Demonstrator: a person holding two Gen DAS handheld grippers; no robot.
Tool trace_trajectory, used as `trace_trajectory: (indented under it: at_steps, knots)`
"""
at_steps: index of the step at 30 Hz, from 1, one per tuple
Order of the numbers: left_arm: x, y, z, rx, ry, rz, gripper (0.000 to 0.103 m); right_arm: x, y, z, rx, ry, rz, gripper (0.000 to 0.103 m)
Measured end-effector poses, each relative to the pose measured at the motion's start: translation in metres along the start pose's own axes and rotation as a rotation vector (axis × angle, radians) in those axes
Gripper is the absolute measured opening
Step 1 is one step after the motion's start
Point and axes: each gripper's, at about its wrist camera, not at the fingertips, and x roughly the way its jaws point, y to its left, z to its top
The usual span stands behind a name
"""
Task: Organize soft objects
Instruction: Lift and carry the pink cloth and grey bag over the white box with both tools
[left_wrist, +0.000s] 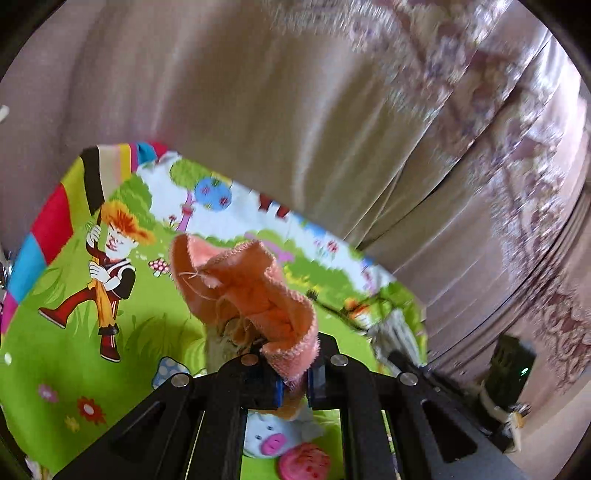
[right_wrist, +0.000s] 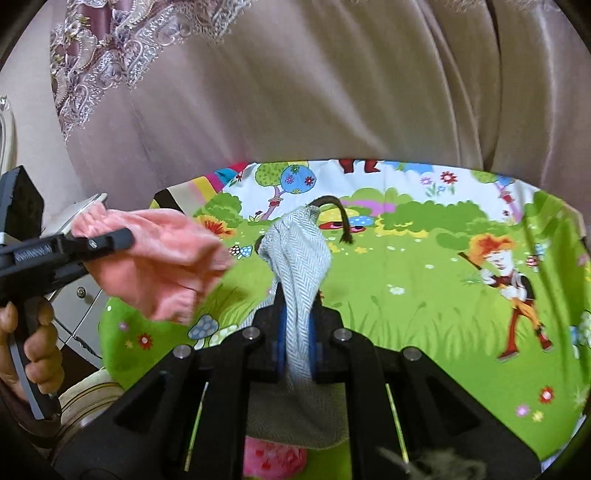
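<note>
Left claw (left_wrist: 294, 387) tight on peach cloth (left_wrist: 251, 288), right claw (right_wrist: 295, 343) on grey cloth (right_wrist: 299, 258).

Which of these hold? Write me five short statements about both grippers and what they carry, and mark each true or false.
1. The left gripper is shut on the pink towel. True.
2. The right gripper is empty. False: it pinches a grey herringbone cloth.
3. A pig plush toy lies below the left gripper. True.
4. The bedsheet is plain white. False: it is a colourful cartoon print.
5. Curtains hang behind. True.
</note>
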Motion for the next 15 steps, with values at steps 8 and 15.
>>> trace_trajectory:
  at_steps: [8, 15]
  knots:
    - [-0.042, 0.002, -0.041, -0.087, -0.023, -0.056, 0.008, -0.042, 0.012, -0.052, 0.001, 0.058, -0.047, 0.012]
    - [-0.051, -0.008, -0.074, -0.108, 0.025, -0.092, 0.008, -0.071, 0.008, -0.088, 0.019, 0.083, -0.099, 0.012]
